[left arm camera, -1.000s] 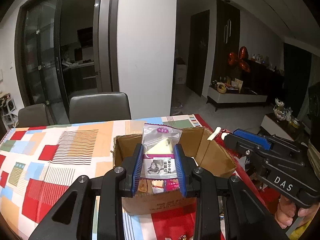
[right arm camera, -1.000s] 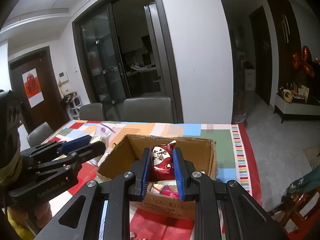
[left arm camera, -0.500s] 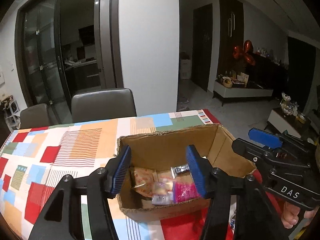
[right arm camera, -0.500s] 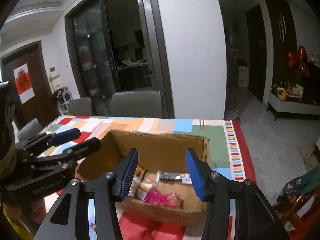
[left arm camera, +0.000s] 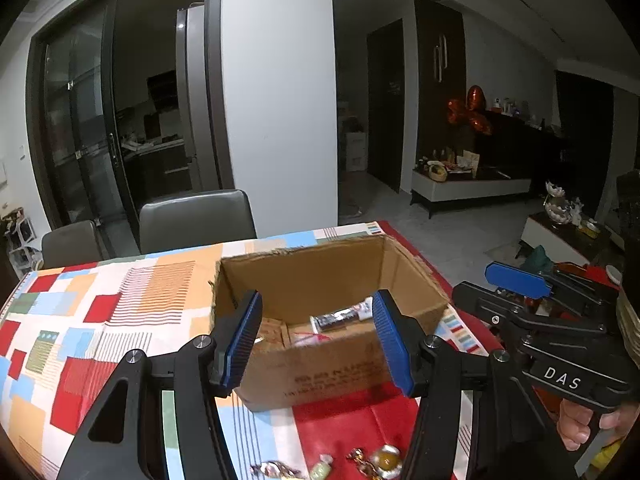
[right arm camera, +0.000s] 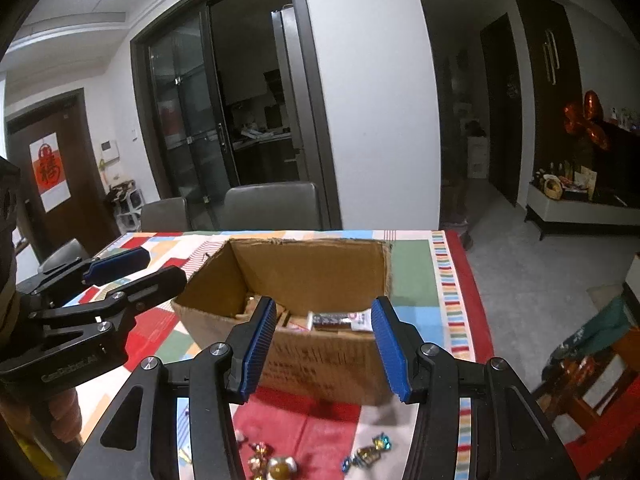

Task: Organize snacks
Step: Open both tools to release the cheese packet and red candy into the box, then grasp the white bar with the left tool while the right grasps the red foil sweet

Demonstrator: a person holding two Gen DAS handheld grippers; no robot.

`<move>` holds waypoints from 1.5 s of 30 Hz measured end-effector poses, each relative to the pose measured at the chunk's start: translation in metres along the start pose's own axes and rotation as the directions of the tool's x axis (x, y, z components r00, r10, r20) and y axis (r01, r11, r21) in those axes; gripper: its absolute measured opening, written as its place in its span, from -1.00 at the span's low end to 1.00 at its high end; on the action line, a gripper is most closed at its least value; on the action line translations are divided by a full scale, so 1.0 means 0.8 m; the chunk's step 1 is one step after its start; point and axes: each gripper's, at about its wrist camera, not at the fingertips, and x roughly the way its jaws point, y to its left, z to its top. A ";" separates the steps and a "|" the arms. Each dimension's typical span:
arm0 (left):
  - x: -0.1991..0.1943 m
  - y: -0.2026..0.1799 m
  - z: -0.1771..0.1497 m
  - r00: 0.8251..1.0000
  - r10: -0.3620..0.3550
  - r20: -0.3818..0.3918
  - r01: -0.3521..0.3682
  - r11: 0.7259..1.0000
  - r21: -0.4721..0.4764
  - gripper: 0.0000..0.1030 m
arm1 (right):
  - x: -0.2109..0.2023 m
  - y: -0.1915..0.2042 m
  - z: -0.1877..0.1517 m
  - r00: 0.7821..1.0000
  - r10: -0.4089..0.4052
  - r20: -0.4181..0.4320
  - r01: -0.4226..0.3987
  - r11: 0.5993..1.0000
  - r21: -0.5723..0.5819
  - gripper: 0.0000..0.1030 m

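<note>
Two tongs are now gaping empty | table (left arm camera: 120, 312) is carrying cardboard box (left arm camera: 332, 372) | left tongs (left arm camera: 316, 340), right tongs (right arm camera: 322, 348) are hovering before box, packets just released inside | wrapped candies (right arm camera: 366, 454) are waiting in front of box

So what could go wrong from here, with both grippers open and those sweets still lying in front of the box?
The wrapped candies are small and close together, so an open hand-held gripper may nudge them apart. They lie near the table's front edge and might slide off. The cardboard box looks light and could shift if bumped.
</note>
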 end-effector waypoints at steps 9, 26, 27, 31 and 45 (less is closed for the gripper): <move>-0.018 -0.006 -0.047 0.998 -0.006 -0.060 0.004 1.000 -0.027 0.09 | -0.012 -0.001 -0.044 0.998 0.021 -0.056 -0.021 1.000 0.012 -0.02; -0.036 0.033 -0.144 0.986 0.033 -0.162 -0.046 0.996 -0.075 -0.03 | 0.012 0.051 -0.133 0.974 0.106 -0.202 -0.111 0.994 -0.012 -0.03; -0.035 0.035 -0.148 0.985 0.029 -0.168 -0.042 0.996 -0.077 -0.04 | 0.014 0.055 -0.137 0.972 0.108 -0.209 -0.113 0.993 -0.016 -0.05; -0.029 0.044 -0.173 0.978 0.013 -0.206 -0.033 0.995 -0.094 -0.11 | 0.029 0.066 -0.153 0.956 0.124 -0.267 -0.137 0.990 -0.029 -0.21; 0.018 0.060 -0.227 0.932 -0.073 -0.356 0.012 0.985 -0.172 -0.31 | 0.079 0.075 -0.187 0.902 0.142 -0.408 -0.164 0.986 -0.020 -0.48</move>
